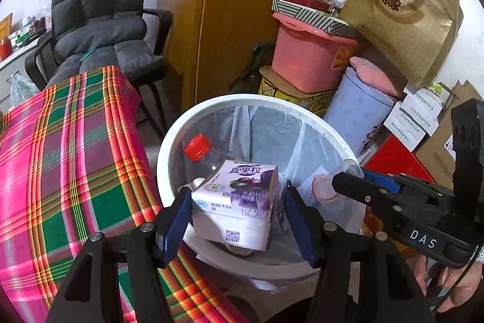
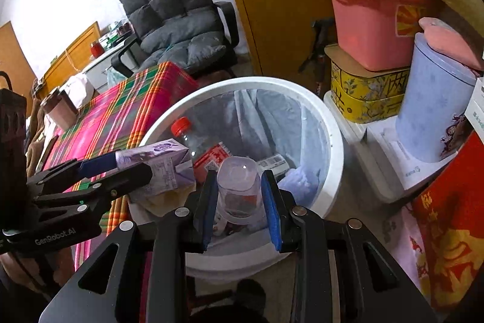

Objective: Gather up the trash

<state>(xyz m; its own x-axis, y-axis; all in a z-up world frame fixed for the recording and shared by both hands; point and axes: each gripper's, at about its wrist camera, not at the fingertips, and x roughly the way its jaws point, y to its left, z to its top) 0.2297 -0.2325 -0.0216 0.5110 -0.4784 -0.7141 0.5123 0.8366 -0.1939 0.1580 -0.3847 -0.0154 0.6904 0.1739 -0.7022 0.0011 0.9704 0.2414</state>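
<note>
In the left wrist view my left gripper (image 1: 236, 202) is shut on a purple and white drink carton (image 1: 239, 196), held over the near rim of a white round bin (image 1: 169, 147) lined with a clear bag. My right gripper (image 1: 341, 180) comes in from the right. In the right wrist view my right gripper (image 2: 239, 180) is shut on a clear plastic cup (image 2: 239, 186) above the bin (image 2: 332, 123). My left gripper (image 2: 133, 165) with the carton (image 2: 169, 168) shows at the left. A plastic bottle with a red cap (image 1: 198, 146) (image 2: 181, 124) lies in the bin.
A table with a pink and green plaid cloth (image 1: 75, 156) touches the bin's left side. A grey cushioned chair (image 1: 103, 20) stands behind it. To the right are a pink box (image 1: 308, 56), a lavender container (image 1: 357, 111), a brown paper bag (image 1: 402, 11) and a yellow tin (image 2: 363, 93).
</note>
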